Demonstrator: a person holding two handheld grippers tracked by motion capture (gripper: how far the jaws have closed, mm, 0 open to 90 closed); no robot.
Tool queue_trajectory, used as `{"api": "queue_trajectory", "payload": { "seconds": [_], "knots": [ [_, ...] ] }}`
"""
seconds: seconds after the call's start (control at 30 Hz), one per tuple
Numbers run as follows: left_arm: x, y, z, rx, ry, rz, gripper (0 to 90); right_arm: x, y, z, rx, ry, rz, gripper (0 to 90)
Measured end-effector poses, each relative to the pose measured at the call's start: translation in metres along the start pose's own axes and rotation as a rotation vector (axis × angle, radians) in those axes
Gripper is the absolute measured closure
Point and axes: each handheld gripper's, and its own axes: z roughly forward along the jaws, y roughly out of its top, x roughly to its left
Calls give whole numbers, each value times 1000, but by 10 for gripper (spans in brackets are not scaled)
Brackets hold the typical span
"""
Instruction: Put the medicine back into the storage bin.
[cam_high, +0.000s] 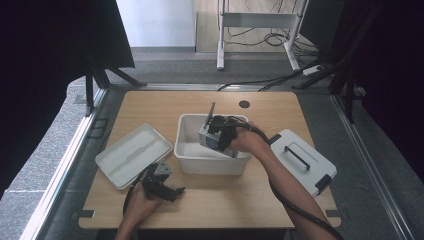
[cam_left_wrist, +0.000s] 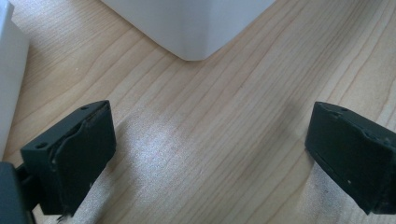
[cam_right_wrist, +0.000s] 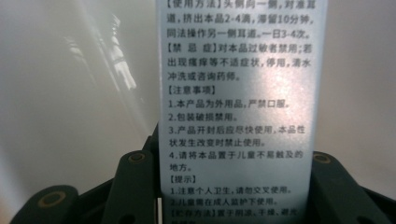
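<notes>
We see the right gripper (cam_high: 216, 131) inside the white bin (cam_high: 192, 159), jaws clamped on a printed box (cam_right_wrist: 236, 107) held upright above the bin's floor | our left gripper (cam_high: 167, 191) rests low over the table (cam_high: 225, 200) near the bin's front corner, jaws spread wide, holding nothing | flat lid (cam_high: 131, 152) lies left, handled lid (cam_high: 305, 159) right

Bare counter (cam_high: 225, 195) lies open in front of the white bin (cam_high: 210, 162), wide enough for a hand-held gripper. The tray (cam_high: 131, 152) blocks the left side, the lid (cam_high: 305, 160) the right; the bin's walls hem its inside.
</notes>
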Motion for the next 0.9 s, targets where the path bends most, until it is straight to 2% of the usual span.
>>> {"api": "queue_trajectory", "payload": {
  "seconds": [0.2, 0.4, 0.47, 0.5, 0.67, 0.9],
  "knots": [
    [0, 0, 0, 1, 2, 1, 17, 1, 1, 24, 31, 13, -1, 559],
    [0, 0, 0, 0, 2, 1, 18, -3, 3, 30, 37, 13, 17, 515],
    [0, 0, 0, 0, 1, 0, 18, -4, 3, 28, 26, 7, 25, 480],
    [0, 0, 0, 0, 1, 1, 20, -4, 2, 26, 17, -6, 31, 487],
    [0, 0, 0, 0, 0, 1, 21, -6, -1, 13, -19, -3, 35, 477],
    [0, 0, 0, 0, -1, 0, 23, -6, -12, -12, -124, 6, 63, 417]
  ]
}}
